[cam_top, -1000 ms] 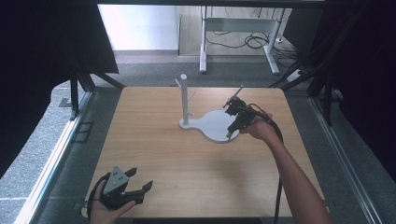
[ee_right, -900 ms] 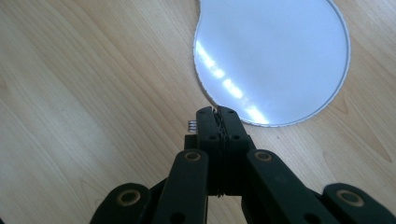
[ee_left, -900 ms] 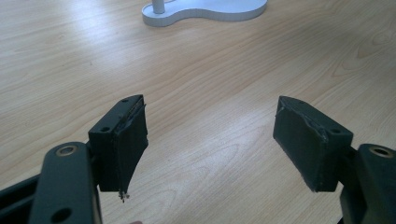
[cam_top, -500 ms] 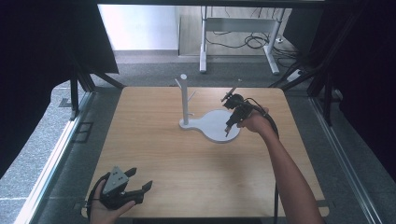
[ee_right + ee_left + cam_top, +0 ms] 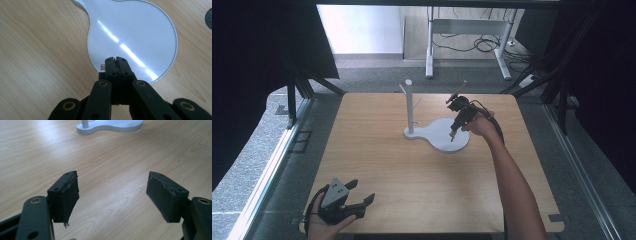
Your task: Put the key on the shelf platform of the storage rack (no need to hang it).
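A white stand sits in the far middle of the wooden table, with a round flat base [image 5: 439, 140] and an upright post [image 5: 410, 105] with short pegs. My right gripper [image 5: 452, 136] points down over the base's right part, jaws shut. In the right gripper view the closed tips [image 5: 115, 60] hang just above the glossy white base [image 5: 132, 32] near its edge, with nothing visible between them. My left gripper [image 5: 361, 191] rests in a hand at the table's near left corner. Its jaws [image 5: 112, 192] stand wide open over bare wood, and the stand's base [image 5: 110, 124] lies far ahead.
The table [image 5: 377, 150] is pale wood with dark floor and black frame struts around it. A desk frame with cables [image 5: 467, 45] stands beyond the far edge. A cable trails from my right gripper along the forearm [image 5: 512, 185].
My right gripper has shifted a little left across the white base, toward the post, still shut. The left gripper has stayed in place.
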Demonstrator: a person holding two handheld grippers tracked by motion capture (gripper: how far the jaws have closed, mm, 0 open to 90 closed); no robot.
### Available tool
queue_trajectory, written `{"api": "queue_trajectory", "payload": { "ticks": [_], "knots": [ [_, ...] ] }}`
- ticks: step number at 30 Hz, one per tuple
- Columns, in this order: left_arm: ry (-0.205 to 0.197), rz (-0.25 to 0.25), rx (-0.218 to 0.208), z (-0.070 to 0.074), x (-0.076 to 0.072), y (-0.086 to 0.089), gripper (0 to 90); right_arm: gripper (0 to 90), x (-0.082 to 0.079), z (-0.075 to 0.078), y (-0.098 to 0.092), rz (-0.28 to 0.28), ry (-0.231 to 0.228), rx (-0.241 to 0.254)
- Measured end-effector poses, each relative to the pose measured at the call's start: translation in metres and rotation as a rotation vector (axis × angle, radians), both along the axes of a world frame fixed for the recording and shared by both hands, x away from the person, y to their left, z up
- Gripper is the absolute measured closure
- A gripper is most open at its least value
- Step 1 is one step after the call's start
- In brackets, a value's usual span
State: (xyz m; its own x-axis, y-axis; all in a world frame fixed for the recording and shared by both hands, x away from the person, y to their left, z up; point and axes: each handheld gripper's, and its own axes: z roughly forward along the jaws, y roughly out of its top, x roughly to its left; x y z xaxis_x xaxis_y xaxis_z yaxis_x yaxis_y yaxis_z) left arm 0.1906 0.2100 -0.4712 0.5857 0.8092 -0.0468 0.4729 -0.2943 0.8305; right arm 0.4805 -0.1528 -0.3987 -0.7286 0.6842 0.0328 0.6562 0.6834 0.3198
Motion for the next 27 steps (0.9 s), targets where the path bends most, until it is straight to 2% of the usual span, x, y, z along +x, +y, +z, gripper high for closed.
{"api": "queue_trajectory", "payload": {
  "ticks": [8,14,27],
  "knots": [
    [0.002,0.002,-0.002,0.0,0.0,0.001,26.3,89.8,0.013,-0.006,0.005,-0.019,-0.003,-0.002],
    [0.0,0.002,-0.005,0.0,0.0,0.001,26.3,89.8,0.021,-0.015,0.011,-0.03,0.008,-0.004],
    [0.001,-0.002,-0.003,0.0,0.0,0.001,26.3,89.8,0.03,-0.032,0.013,-0.057,0.015,-0.01]
  ]
}}
